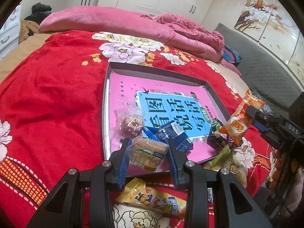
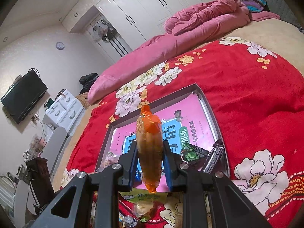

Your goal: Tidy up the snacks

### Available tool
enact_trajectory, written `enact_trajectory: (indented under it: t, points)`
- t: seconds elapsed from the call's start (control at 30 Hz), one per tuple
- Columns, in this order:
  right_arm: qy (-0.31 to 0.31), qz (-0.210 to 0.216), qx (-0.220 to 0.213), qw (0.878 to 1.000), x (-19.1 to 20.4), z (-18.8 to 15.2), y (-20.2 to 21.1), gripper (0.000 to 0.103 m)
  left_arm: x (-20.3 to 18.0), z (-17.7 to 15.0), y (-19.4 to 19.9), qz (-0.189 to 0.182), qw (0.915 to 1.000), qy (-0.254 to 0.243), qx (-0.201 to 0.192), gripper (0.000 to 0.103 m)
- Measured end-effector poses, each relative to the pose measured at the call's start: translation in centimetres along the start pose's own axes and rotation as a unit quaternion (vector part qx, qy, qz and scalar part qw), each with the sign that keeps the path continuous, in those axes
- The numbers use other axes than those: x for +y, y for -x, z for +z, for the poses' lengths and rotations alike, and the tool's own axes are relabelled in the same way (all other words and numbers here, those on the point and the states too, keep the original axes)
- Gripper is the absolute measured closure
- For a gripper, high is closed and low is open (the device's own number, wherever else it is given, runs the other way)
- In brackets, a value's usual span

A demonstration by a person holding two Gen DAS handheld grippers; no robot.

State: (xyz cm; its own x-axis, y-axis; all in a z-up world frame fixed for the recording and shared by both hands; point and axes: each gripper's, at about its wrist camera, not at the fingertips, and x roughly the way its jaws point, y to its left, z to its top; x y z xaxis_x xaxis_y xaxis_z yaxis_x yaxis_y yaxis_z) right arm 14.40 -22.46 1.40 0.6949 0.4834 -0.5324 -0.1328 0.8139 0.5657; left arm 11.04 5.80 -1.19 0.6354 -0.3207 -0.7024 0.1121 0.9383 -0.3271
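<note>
A shallow grey tray (image 1: 212, 91) with a pink and blue printed bottom lies on the red flowered blanket. My left gripper (image 1: 149, 148) is shut on a clear-wrapped biscuit pack (image 1: 147, 154), held over the tray's near edge. In the tray lie a round red-brown sweet in clear wrap (image 1: 131, 126), blue packets (image 1: 171, 134) and a dark green packet (image 1: 216, 131). My right gripper (image 2: 150, 150) is shut on an orange snack bag (image 2: 150, 146), held upright above the tray (image 2: 212, 110). The left wrist view shows that orange snack bag (image 1: 239, 125) at the tray's right edge.
A yellow snack pack (image 1: 152, 199) lies on the blanket below my left gripper. More wrapped snacks (image 2: 144, 203) sit on the blanket under my right gripper. A pink quilt (image 1: 133, 24) is heaped at the far side of the bed. White wardrobes stand behind.
</note>
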Motion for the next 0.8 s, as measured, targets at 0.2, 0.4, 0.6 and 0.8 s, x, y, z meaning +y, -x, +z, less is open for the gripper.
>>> enact_trajectory:
  t: [0.2,0.4,0.6,0.8]
  points:
    - [-0.002,-0.001,0.003,1.0,-0.1,0.1,-0.4,0.078,0.1,-0.3,-0.8,-0.006,0.9999,0.007,0.006,0.065]
    - [-0.007,-0.003,0.007,1.0,-0.4,0.0,-0.8,0.078,-0.2,-0.6,-1.6,-0.003,0.9999,0.002,0.014,0.065]
    - [-0.011,-0.002,0.009,1.0,-0.8,0.0,-1.0,0.078,-0.1,-0.5,-2.0,0.004,0.9999,0.002,0.016,0.065]
    - [-0.02,-0.001,0.012,1.0,-1.2,0.0,-1.5,0.078,-0.1,-0.6,-2.3,0.009,0.9998,-0.006,0.017,0.065]
